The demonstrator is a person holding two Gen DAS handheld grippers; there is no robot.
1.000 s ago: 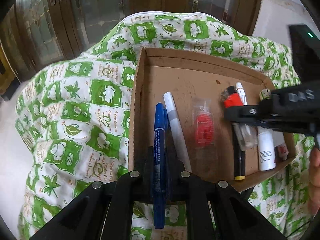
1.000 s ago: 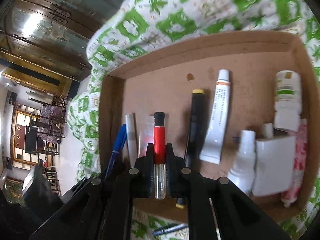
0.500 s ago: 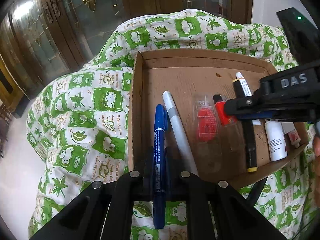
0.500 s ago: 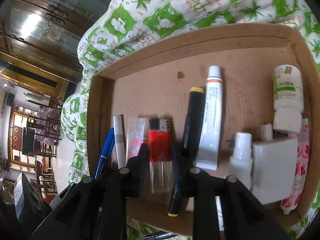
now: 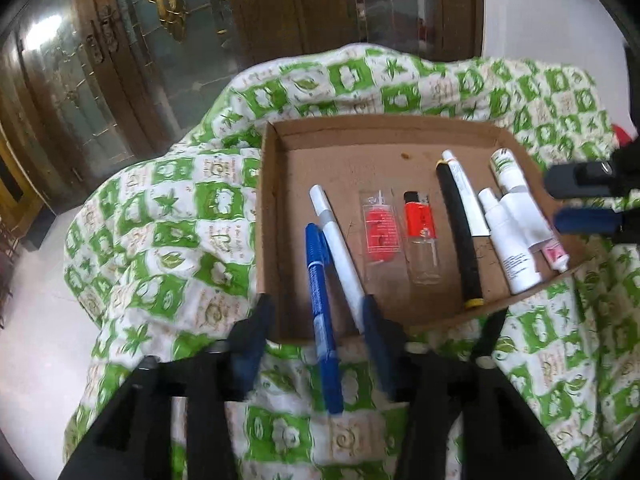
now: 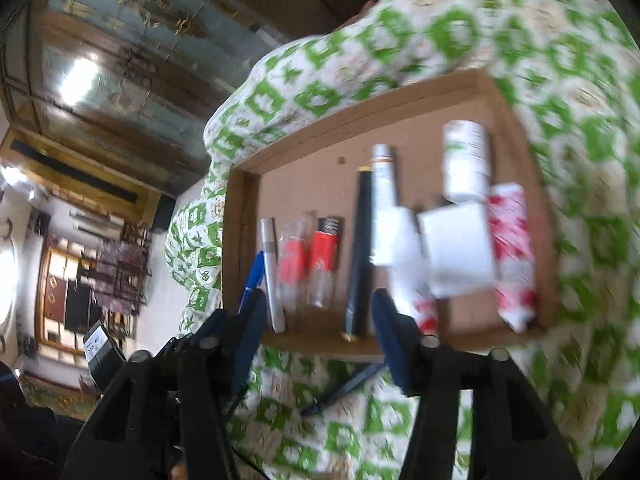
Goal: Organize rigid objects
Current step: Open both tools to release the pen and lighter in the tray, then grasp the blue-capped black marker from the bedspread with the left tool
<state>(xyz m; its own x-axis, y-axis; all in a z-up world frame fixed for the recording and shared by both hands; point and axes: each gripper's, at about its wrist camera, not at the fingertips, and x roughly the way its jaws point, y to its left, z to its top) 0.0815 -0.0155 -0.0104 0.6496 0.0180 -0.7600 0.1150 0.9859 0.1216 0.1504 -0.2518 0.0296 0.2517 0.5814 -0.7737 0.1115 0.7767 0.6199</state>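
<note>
A cardboard tray (image 5: 384, 124) (image 6: 360, 120) on a green-and-white quilt holds a row of small items. My left gripper (image 5: 316, 344) has its jaws opening. The blue pen (image 5: 320, 300) (image 6: 252, 280) lies loose between them, propped over the tray's front wall, and no pad presses on it. My right gripper (image 6: 320, 332) (image 5: 580, 198) is also opening, with nothing between its fingers. It is drawn back from the front wall. The red lighter (image 6: 326, 256) (image 5: 420, 232) lies flat in the tray beside a clear packet (image 5: 380, 232).
Also in the tray are a white marker (image 5: 336, 240), a black marker (image 5: 458, 236), a white tube (image 5: 464, 196), white bottles (image 5: 508, 248) and a pink tube (image 5: 554, 256). A dark pen (image 6: 344, 384) lies on the quilt (image 5: 160, 240) before the tray. Wooden cabinets stand behind.
Both grippers went from shut to open and drew back from the tray. The left let go of the blue pen. The right let go of the red lighter, which now lies in the tray.
</note>
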